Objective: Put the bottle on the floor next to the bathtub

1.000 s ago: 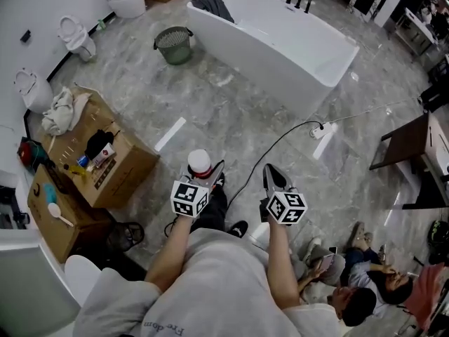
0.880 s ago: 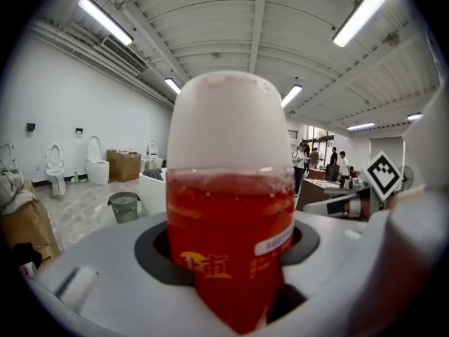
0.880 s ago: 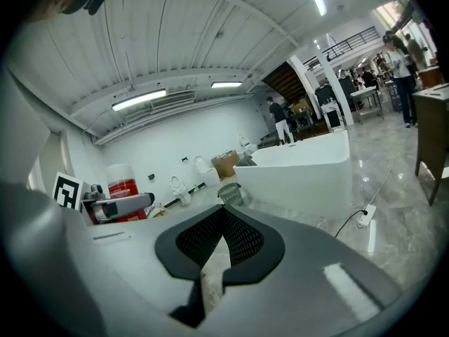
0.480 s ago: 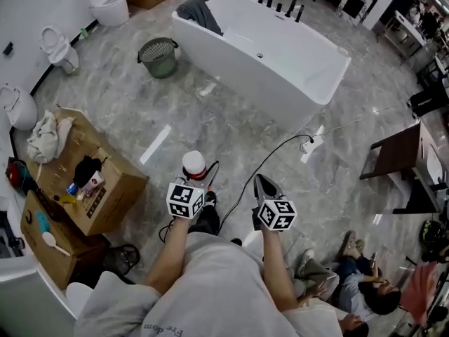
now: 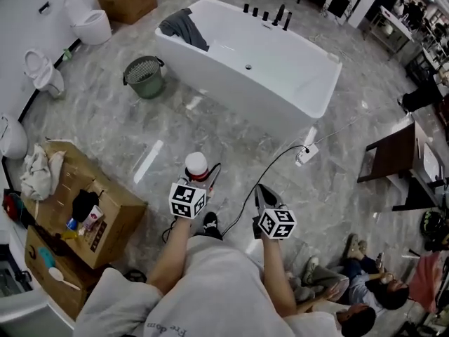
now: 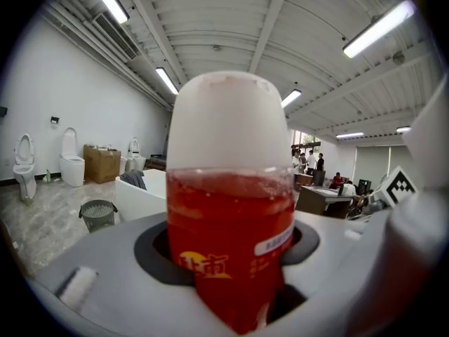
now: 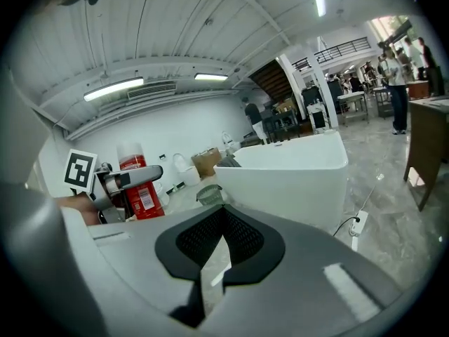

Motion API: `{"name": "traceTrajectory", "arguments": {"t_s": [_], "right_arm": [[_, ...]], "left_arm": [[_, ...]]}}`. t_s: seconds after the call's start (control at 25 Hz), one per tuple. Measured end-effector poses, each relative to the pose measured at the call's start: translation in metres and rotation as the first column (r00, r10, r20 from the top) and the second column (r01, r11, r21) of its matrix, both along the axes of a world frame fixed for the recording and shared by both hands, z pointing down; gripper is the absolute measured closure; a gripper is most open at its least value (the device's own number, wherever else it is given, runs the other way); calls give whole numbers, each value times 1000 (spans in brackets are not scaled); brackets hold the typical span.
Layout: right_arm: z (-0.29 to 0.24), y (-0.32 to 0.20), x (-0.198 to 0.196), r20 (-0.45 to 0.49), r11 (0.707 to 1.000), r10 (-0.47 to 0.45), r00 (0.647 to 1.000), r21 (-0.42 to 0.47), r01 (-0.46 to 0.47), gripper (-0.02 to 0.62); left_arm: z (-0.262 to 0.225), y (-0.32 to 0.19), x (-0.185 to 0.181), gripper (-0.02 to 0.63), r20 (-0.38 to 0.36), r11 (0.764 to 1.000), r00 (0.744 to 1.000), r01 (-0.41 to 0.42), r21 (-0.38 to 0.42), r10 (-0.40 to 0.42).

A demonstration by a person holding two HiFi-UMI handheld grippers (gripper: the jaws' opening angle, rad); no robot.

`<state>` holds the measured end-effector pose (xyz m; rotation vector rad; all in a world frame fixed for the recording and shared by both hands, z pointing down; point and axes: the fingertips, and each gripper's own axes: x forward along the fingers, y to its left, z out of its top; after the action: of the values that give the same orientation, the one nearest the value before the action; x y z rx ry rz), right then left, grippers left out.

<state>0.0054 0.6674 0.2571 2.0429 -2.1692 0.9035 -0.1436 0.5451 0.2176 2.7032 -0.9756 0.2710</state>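
Tub (image 5: pixel 245 62) has slid down and left in the head view versus a second ago, with more of its far rim showing; box (image 5: pixel 84 202) has dropped toward 8 o'clock. Both grippers hold about the same spot in frame. Left gripper (image 5: pixel 203 181) is clamped on the bottle (image 5: pixel 196 166): red body, white cap, upright between the jaws, and it fills the middle of the left gripper view. Bottle is in the air over the grey marble floor (image 5: pixel 210 128), well apart from the tub, which lies at 12 o'clock from it. Right gripper (image 5: pixel 261 190) sits just beside the left at 3 o'clock, jaws pressed together with nothing between them. Its own view shows the bottle at 9 o'clock and the tub wall at 1 o'clock. Bin (image 5: pixel 144 76) stands at 11 o'clock near the tub's left end. Power strip (image 5: pixel 306 153) lies at 2 o'clock, its black cable running back toward the grippers.
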Motion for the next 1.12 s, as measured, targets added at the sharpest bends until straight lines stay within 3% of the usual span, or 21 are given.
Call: {"name": "traceTrajectory", "arguments": {"t_s": [0.2,0.36,0.56,0.88,1.12], "right_arm": [[-5,-33,22,10,996,89,996,22,-89,594],[-6,-49,18,17,994,92,996,51,-93,594],[-2,-71,11,-1,997,69,998,44,-69,595],[-2,-138,13,59,997,23,998,70,-27,595],[-1,-202,19,63,996,-55,996,71,50,594]], "left_arm": [[-3,-33,12,281,3,997,997,-73,22,73],[1,-49,4,281,8,996,996,-87,17,87],[13,-65,-12,281,15,998,998,-67,-10,67],[20,-117,-40,281,25,999,999,27,-20,-26],[27,-167,-33,281,41,998,997,63,-30,-61]]}}
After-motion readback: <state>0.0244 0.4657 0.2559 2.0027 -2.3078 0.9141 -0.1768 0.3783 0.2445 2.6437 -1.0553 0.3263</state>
